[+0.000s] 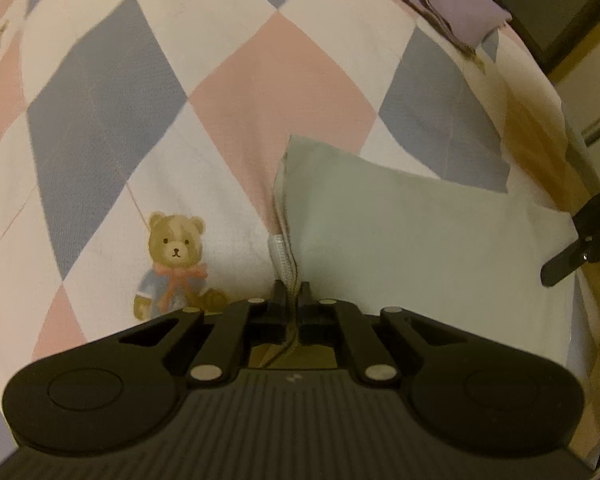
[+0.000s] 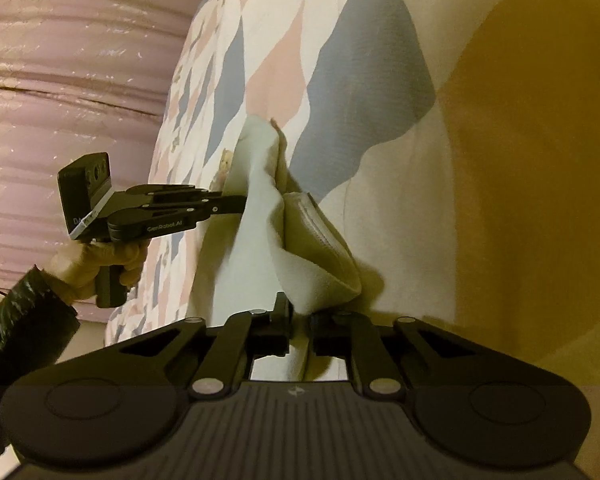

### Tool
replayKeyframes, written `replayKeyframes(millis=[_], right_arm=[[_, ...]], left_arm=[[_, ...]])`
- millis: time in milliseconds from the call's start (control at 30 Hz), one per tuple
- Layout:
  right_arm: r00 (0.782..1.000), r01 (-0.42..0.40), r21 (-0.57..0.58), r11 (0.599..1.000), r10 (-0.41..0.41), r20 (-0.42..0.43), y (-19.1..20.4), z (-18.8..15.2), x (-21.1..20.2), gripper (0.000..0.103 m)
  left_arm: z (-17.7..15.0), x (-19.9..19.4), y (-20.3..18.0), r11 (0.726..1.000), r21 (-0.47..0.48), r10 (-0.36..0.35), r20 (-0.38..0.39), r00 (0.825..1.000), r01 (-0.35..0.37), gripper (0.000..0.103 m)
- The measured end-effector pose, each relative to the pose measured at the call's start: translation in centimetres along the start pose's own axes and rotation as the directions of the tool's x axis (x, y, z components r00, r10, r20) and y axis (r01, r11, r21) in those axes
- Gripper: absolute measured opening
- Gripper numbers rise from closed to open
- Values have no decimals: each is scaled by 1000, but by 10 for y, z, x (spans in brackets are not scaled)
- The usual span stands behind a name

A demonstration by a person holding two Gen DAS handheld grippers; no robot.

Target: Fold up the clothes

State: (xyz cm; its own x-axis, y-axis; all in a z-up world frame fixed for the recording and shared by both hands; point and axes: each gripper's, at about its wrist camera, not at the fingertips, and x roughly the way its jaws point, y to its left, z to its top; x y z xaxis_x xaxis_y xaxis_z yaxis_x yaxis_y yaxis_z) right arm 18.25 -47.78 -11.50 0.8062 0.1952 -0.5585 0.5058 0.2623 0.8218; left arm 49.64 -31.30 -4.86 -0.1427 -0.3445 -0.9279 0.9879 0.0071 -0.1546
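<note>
A pale green cloth (image 1: 400, 232) lies folded on the bed (image 1: 260, 80), beside the bear (image 1: 176, 260). The left gripper (image 1: 292, 294) and right gripper (image 2: 300, 312) each pinch an edge tight.

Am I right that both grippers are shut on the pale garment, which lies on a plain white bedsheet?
Not quite: the bedsheet is a pink, blue and white diamond print, as the left wrist view shows. The left gripper and right gripper are indeed shut on the pale garment.
</note>
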Motion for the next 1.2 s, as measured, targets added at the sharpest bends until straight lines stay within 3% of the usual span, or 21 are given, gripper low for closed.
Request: replayKeyframes(millis=[133,267,400,533,667,700,767,867,933,967,1100,1167,1200], right_arm=[[1000,-2,-130,992,-1,-26,27,12,-8,5],[1000,-20,-353,935,23,3,75,32,-30,4],[997,-3,-562,827,43,58,131,56,-61,4],[988,51,-733,678,73,136,191,64,-107,4],[971,128,-848,514,110,214,249,39,-157,4],[968,144,-866,478,115,224,260,26,-168,4],[963,170,-895,412,122,239,278,-4,-186,4],[968,192,-926,324,91,233,281,-54,-200,4],[977,191,-944,268,40,209,266,-91,-195,4],[982,177,-948,264,11,187,254,-106,-190,4],[990,73,-929,363,-136,25,195,-167,-161,4],[976,18,-911,413,-206,-74,166,-192,-145,4],[966,-1,-900,435,-234,-114,153,-199,-137,4]], left_arm=[[-10,-41,-4,997,-56,51,109,993,-45,1],[-21,-114,-16,985,-127,145,255,956,-115,1],[-42,-196,-42,962,-215,244,410,879,-167,1],[-66,-261,-90,946,-261,306,536,787,-190,2],[-97,-306,-148,937,-295,340,635,694,-188,2],[-107,-313,-163,934,-305,346,651,676,-184,2],[-131,-319,-188,929,-328,356,663,659,-171,2],[-171,-310,-226,917,-371,371,649,664,-150,2],[-203,-291,-247,904,-410,369,618,694,-116,2],[-221,-279,-258,895,-436,363,594,718,-92,2],[-287,-214,-291,838,-546,308,448,839,-16,2],[-305,-184,-300,813,-582,273,376,886,-4,2],[-311,-170,-302,803,-597,259,349,901,0,2]])
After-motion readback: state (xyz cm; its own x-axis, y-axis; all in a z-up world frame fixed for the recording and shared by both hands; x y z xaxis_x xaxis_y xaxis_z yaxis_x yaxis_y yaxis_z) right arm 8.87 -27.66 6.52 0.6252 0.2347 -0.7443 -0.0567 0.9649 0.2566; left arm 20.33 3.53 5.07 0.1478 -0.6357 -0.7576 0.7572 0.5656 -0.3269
